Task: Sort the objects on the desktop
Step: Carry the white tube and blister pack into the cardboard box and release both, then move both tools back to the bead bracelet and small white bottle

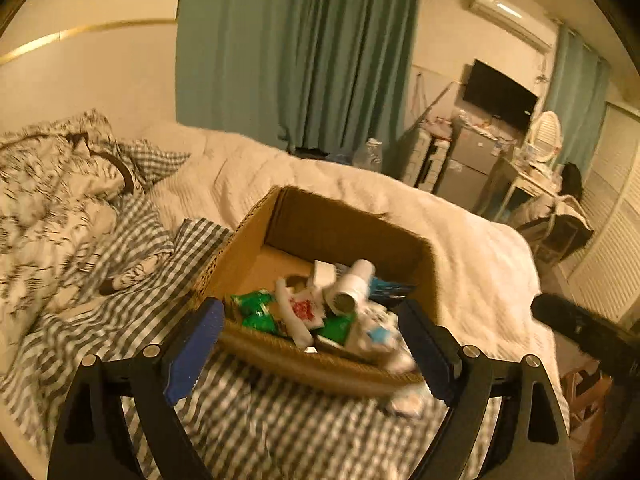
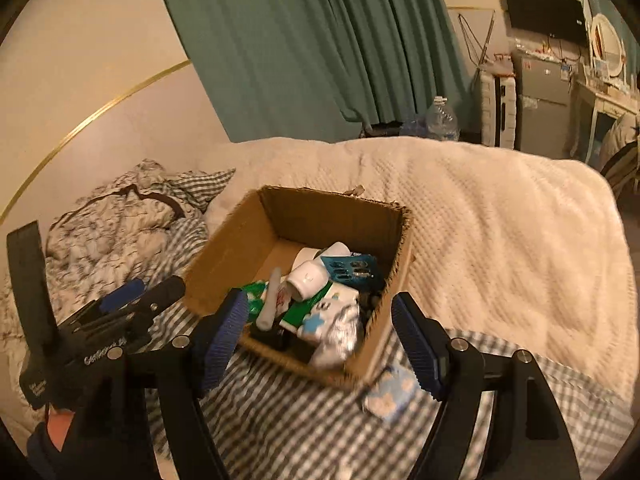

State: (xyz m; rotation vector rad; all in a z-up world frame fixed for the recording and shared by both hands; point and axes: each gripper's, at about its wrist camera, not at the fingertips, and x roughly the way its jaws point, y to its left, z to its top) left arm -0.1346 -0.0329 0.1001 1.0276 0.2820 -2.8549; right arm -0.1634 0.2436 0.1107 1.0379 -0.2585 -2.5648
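Note:
An open cardboard box (image 1: pixel 336 220) (image 2: pixel 328 210) sits on the bed. It holds a white bottle (image 1: pixel 348 286) (image 2: pixel 308 278), green packets (image 1: pixel 256 308) (image 2: pixel 300 312), a blue blister pack (image 2: pixel 352 268) and other small items. A blue-and-white tissue pack (image 2: pixel 390 394) (image 1: pixel 406 400) lies on the checked sheet just outside the box's near corner. My left gripper (image 1: pixel 316 344) is open and empty, its fingers either side of the box's near wall. My right gripper (image 2: pixel 320 336) is open and empty over the box's near corner. The left gripper also shows in the right wrist view (image 2: pixel 120 304).
The box rests on a grey checked sheet (image 1: pixel 248 420) next to a cream blanket (image 2: pixel 500 232). A crumpled patterned duvet (image 1: pixel 52 200) lies at the left. Green curtains, a fridge, a wall TV and a cluttered desk stand beyond the bed.

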